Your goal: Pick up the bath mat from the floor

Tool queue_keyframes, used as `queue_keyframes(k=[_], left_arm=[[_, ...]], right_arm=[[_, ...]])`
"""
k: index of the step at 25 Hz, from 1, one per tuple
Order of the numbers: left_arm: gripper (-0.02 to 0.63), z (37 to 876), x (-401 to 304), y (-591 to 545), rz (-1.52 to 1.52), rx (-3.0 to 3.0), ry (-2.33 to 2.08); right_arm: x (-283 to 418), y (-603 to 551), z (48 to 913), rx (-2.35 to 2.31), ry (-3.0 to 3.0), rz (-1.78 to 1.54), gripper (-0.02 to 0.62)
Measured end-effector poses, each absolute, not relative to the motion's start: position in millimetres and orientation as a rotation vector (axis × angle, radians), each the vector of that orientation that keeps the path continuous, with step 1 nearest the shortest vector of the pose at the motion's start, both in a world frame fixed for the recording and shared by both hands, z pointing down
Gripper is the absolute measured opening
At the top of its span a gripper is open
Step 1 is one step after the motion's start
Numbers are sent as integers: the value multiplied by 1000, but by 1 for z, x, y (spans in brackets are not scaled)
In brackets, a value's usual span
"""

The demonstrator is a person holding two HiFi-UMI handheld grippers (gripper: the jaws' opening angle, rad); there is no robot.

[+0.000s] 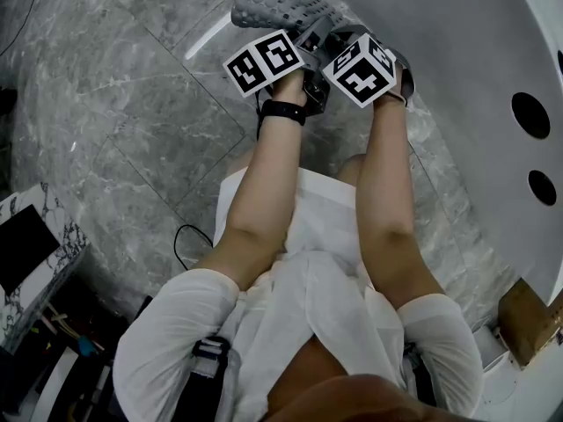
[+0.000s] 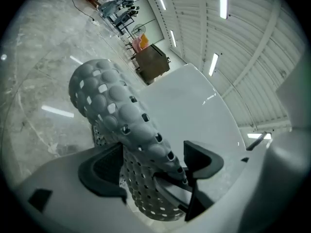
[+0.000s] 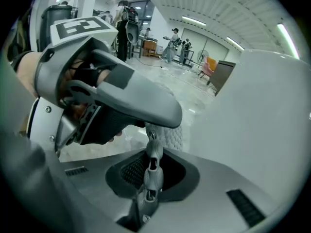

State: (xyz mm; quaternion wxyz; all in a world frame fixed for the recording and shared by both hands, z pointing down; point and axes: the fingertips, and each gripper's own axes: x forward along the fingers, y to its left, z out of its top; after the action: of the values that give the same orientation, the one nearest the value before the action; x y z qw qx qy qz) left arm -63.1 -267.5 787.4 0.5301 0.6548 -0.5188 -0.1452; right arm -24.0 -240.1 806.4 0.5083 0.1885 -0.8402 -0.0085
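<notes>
The bath mat is grey, bumpy and full of holes; it is off the marble floor, bunched beyond the two marker cubes. In the left gripper view the mat runs as a folded roll out from between the jaws of my left gripper, which is shut on it. My right gripper is shut on a thin edge of the mat. Both grippers are close together in the head view, left gripper beside right gripper. The left gripper's body fills the right gripper view's left.
A white bathtub curves along the right, right next to the grippers. A black cable lies on the floor by the person's legs. A cardboard box sits at the lower right. Far off stand a brown cabinet and people.
</notes>
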Motion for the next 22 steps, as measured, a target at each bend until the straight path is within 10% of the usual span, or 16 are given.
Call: queue_keyframes(k=[22], left_arm=[[97,779,-78,-268,-343,1636,-1333]], right_arm=[[-58,-209,802,286,-2171,24,161]])
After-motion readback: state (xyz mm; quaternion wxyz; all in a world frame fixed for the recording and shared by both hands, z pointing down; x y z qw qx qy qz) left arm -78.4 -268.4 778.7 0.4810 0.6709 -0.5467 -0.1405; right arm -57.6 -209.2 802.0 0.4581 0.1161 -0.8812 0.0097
